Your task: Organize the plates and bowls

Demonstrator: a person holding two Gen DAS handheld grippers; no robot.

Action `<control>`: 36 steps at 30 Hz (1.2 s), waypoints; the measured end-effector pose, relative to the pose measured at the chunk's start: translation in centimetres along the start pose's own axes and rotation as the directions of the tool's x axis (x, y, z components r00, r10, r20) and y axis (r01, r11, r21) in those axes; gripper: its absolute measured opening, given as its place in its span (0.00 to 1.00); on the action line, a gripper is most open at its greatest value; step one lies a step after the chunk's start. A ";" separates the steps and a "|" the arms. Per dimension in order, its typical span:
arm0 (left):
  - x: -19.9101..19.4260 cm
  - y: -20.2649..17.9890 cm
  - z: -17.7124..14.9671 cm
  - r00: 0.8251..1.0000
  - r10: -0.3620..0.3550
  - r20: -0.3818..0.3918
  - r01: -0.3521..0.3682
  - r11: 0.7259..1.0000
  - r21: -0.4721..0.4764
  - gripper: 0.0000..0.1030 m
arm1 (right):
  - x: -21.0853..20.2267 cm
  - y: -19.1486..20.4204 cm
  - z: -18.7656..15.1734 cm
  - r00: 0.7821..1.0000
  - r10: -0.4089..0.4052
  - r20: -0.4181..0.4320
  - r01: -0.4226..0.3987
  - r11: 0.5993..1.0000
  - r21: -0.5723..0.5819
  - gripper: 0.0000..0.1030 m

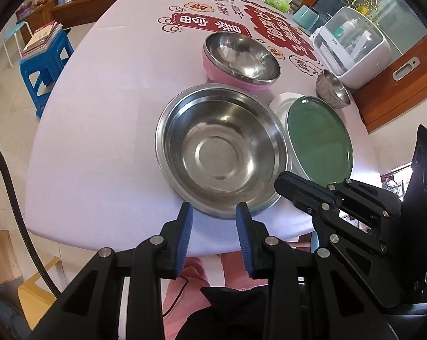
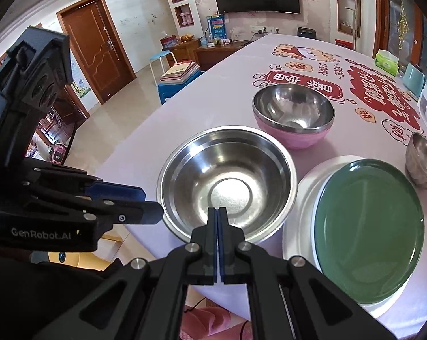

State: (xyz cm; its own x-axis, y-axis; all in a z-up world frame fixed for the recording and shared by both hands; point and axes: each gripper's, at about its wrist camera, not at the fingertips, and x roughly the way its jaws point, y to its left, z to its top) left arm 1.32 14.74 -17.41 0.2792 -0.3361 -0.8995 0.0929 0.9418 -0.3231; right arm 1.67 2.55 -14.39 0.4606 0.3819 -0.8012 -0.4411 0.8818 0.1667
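Note:
A large steel bowl (image 1: 222,150) (image 2: 227,178) stands near the front edge of the table. Behind it a steel bowl (image 1: 241,56) (image 2: 292,107) sits nested in a pink bowl (image 1: 230,78) (image 2: 295,138). To the right, a green plate (image 1: 318,138) (image 2: 369,226) lies on a white plate (image 1: 278,104) (image 2: 301,198); a small steel bowl (image 1: 332,87) (image 2: 423,161) stands beyond them. My left gripper (image 1: 213,212) (image 2: 149,202) hovers open at the large bowl's near-left rim, nothing between its fingers. My right gripper (image 2: 217,211) (image 1: 281,181) is shut and empty over the bowl's near-right rim.
The table (image 1: 100,141) has a pale printed cloth. A white appliance (image 1: 352,53), a teal container (image 1: 305,17) and a green tissue box (image 1: 275,0) line its far right. Left of the table stands a blue stool (image 1: 46,65) with books.

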 end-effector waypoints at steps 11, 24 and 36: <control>-1.5 0.2 1.5 0.997 0.009 0.077 -0.009 1.000 -0.004 0.30 | -0.5 -1.1 2.1 0.999 -0.030 0.030 0.030 0.999 0.014 0.03; -2.9 -0.7 6.5 0.984 0.064 0.165 -0.062 0.998 -0.018 0.39 | -0.7 -6.3 5.7 0.998 -0.040 0.055 0.031 0.989 0.147 0.16; -1.4 -1.2 13.4 0.979 0.087 0.187 -0.086 0.996 -0.012 0.53 | 0.9 -11.9 9.2 0.998 -0.044 0.052 0.029 0.964 0.263 0.35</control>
State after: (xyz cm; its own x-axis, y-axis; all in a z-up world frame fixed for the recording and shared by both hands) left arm 13.60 14.17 -11.80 0.4600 -0.2461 -0.8531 0.0566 0.9670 -0.2484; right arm 14.39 -5.09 -11.81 0.5188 0.3564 -0.7770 -0.2097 0.9342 0.2886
